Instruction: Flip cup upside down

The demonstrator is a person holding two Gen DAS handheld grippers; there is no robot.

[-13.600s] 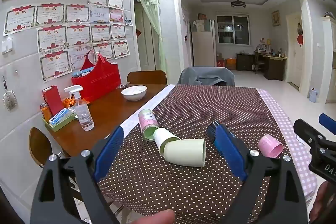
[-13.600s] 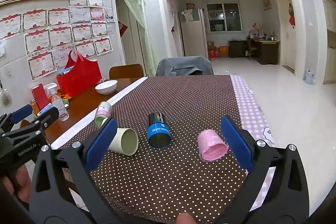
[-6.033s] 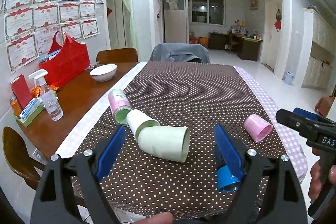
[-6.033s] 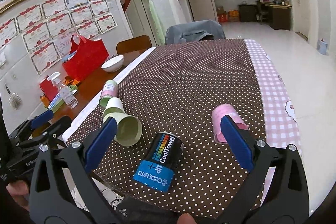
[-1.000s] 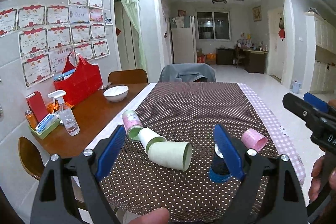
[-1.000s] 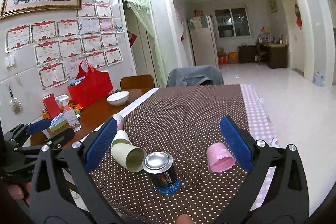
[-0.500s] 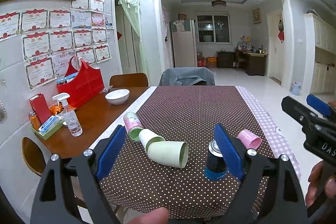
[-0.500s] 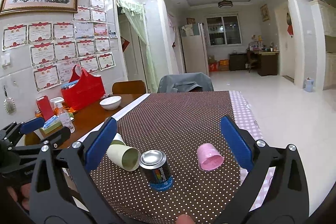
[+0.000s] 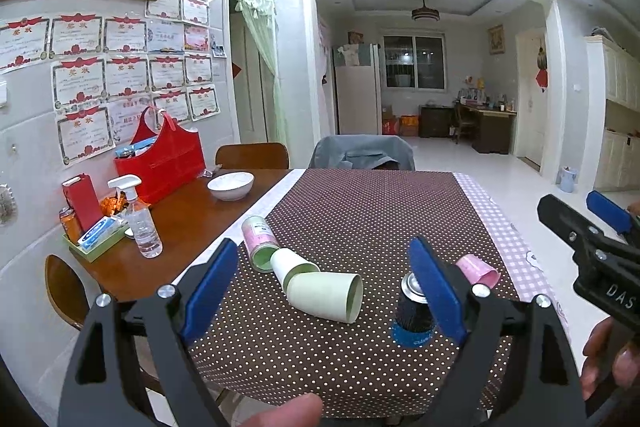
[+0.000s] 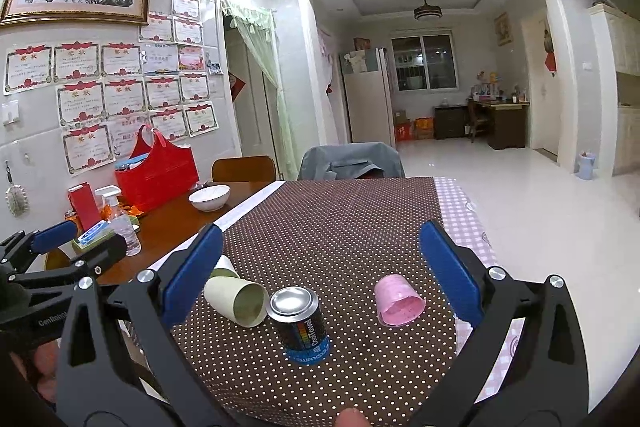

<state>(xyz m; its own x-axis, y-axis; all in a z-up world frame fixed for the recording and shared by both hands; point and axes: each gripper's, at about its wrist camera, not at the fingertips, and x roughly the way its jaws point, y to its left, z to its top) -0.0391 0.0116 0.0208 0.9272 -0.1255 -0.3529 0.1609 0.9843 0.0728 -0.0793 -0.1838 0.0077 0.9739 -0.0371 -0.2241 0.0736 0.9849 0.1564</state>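
Observation:
A black and blue can-shaped cup (image 10: 300, 325) stands upside down on the dotted brown tablecloth (image 10: 340, 227), its silver base facing up. In the left wrist view the same cup (image 9: 412, 311) is partly hidden behind a finger. A pale green cup (image 9: 326, 295) lies on its side, mouth to the right, also visible in the right wrist view (image 10: 236, 301). A pink cup (image 10: 398, 301) lies on its side to the right. My left gripper (image 9: 324, 287) is open and empty, held back from the cups. My right gripper (image 10: 316, 273) is open and empty, above the near table edge.
A white cup (image 9: 290, 265) and a pink-labelled green cup (image 9: 260, 243) lie behind the pale green one. A spray bottle (image 9: 140, 219), red bag (image 9: 160, 163), white bowl (image 9: 231, 185) and a tray of items stand on the bare wood at left. Chairs stand at the far end.
Over the last second both grippers have drawn back and up from the table. The black and blue cup, earlier lying on its side, now stands inverted and free.

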